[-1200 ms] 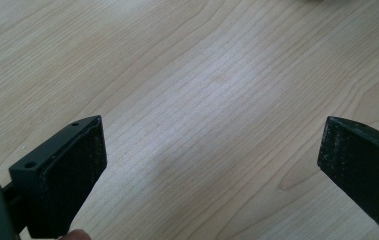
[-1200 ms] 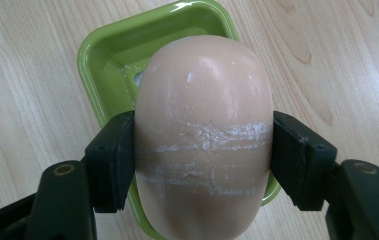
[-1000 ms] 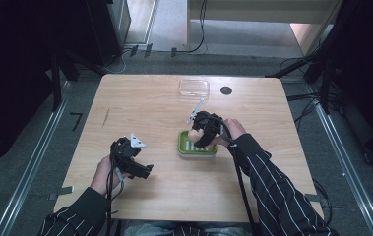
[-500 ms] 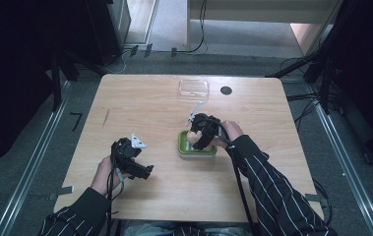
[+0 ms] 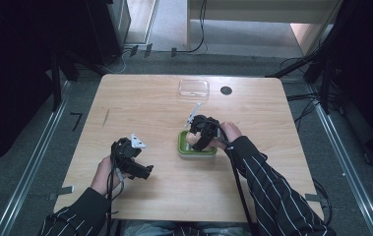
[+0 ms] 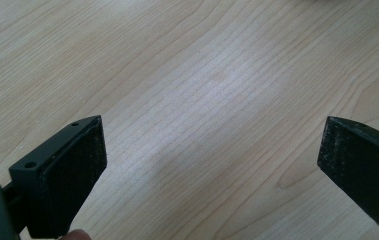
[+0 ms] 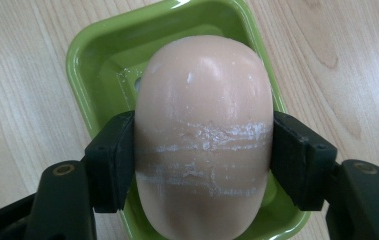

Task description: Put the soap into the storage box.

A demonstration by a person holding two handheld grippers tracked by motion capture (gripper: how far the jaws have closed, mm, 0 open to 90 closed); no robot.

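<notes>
I have the wooden table (image 5: 144, 103) in front of me, and I place everything from the green dish (image 5: 186, 147), which sits a little right of the table's middle. My right gripper (image 5: 197, 139) hangs directly over that dish, jaws pointing down into it. In the right gripper view the two black jaws are pressed against the flanks of a peach-coloured bar of soap (image 7: 204, 135), so I am gripping the soap. The soap is scuffed with whitish bands across its middle, and it sits over the hollow of the dish; I cannot tell whether its underside touches the dish floor. My left gripper (image 5: 147, 172) is well to the left of the dish and nearer my edge of the table, jaws wide apart with bare wood between them. Beyond the dish, toward the far edge, lies a clear plastic lid (image 5: 194, 88), and just right of that a small dark round hole (image 5: 226, 90) in the tabletop.
</notes>
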